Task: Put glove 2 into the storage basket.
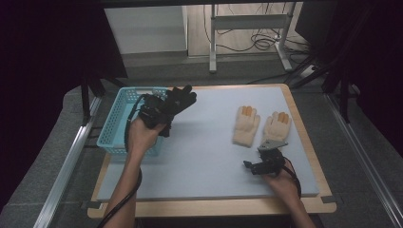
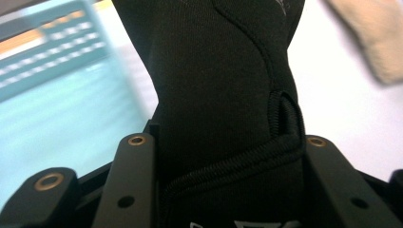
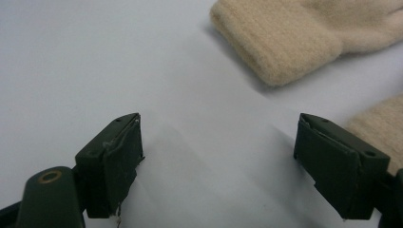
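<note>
Black glove point(image 2: 214, 85), ribbed-cuffed, hangs clamped in left tool point(image 1: 164, 111); right tool point(image 3: 218, 161) gapes empty.

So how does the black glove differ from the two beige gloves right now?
The black glove is dark and smooth-looking; the beige gloves are pale and fuzzy. The black glove is clamped in the left gripper by the blue basket; the beige gloves lie flat, side by side, ahead of the open right gripper.

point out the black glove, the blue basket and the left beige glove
black glove point(image 2: 214, 71), left gripper view, on its palm fabric
blue basket point(image 1: 110, 135), high view, on its left wall
left beige glove point(image 1: 246, 126), high view, on its palm
</note>
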A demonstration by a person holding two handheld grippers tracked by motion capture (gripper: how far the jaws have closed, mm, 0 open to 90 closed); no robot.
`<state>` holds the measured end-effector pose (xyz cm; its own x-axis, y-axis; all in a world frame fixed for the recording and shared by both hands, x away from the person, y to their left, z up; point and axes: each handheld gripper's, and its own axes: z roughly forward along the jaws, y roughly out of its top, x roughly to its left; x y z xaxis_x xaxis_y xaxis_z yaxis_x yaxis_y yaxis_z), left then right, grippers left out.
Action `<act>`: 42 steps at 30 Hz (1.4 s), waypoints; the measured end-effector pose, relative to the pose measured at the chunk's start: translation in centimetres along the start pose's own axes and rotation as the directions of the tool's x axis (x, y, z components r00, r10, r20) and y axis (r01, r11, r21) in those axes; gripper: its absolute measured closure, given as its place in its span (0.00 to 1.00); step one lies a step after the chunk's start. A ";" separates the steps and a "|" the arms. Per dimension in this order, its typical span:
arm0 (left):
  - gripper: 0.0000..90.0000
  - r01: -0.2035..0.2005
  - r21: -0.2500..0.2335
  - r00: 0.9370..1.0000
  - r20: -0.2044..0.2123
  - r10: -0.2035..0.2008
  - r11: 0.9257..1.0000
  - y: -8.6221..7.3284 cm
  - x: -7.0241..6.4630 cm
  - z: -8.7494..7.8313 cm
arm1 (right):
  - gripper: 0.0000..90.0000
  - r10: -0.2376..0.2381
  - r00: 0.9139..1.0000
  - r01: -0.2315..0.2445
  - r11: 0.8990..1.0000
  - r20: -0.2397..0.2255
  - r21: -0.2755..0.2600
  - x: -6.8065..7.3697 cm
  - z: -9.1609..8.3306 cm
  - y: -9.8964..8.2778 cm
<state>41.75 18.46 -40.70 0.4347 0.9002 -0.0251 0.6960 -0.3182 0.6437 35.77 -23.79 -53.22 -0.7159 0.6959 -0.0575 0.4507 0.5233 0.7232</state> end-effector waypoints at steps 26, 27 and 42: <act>0.62 0.305 0.212 0.938 -0.233 -0.255 0.928 -4.9 13.6 4.2 | 0.18 0.001 1.000 -0.001 1.000 -0.001 0.001 0.0 0.0 0.0; 0.62 0.316 0.215 0.934 -0.239 -0.264 0.924 -5.0 13.9 4.5 | 0.18 0.001 1.000 -0.001 1.000 -0.001 0.001 0.0 0.0 0.0; 0.39 0.312 0.346 0.928 -0.310 -0.206 0.885 -5.0 14.8 7.8 | 0.18 0.001 1.000 -0.001 1.000 -0.001 0.000 0.0 0.0 0.0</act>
<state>49.16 31.03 -50.21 0.0829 0.9933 0.0809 0.9493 -0.1034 0.2969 35.78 -23.80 -53.21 -0.7161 0.6958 -0.0559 0.4516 0.5228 0.7230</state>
